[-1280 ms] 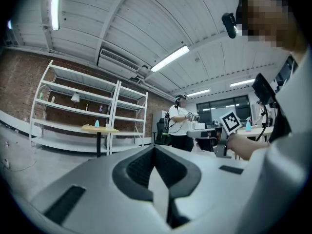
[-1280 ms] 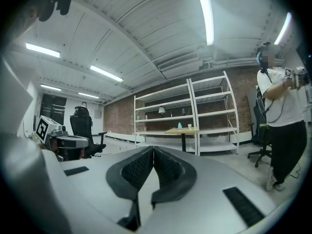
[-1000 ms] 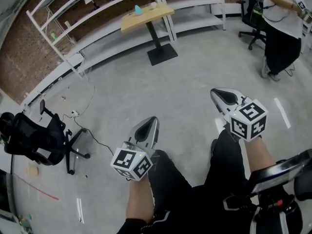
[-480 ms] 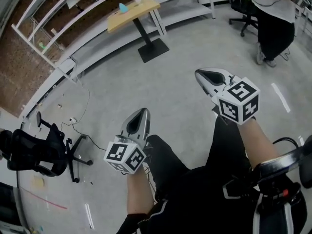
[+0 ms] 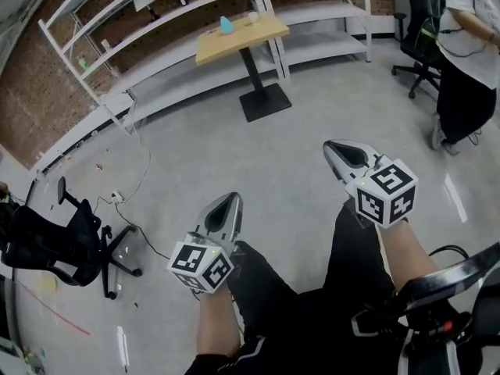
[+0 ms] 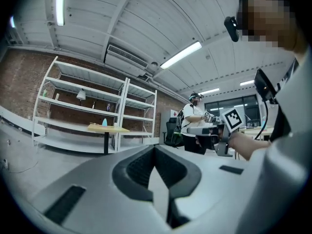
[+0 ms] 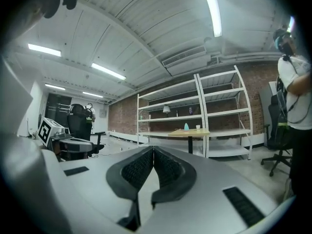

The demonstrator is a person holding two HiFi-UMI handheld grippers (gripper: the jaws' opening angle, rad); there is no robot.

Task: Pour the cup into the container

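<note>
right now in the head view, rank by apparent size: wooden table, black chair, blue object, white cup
1. black chair, though it is nearer the camera
2. wooden table
3. blue object
4. white cup

White cup [image 5: 252,16] upright on table [image 5: 238,41]

Wooden table [image 5: 234,42] is standing in front of white shelving [image 5: 320,11] that's running along a brick wall [image 5: 31,92]. Black office chair [image 5: 47,237] is sitting left, a cable [image 5: 149,156] is trailing nearby, and a person [image 5: 467,61] is standing far right.
</note>
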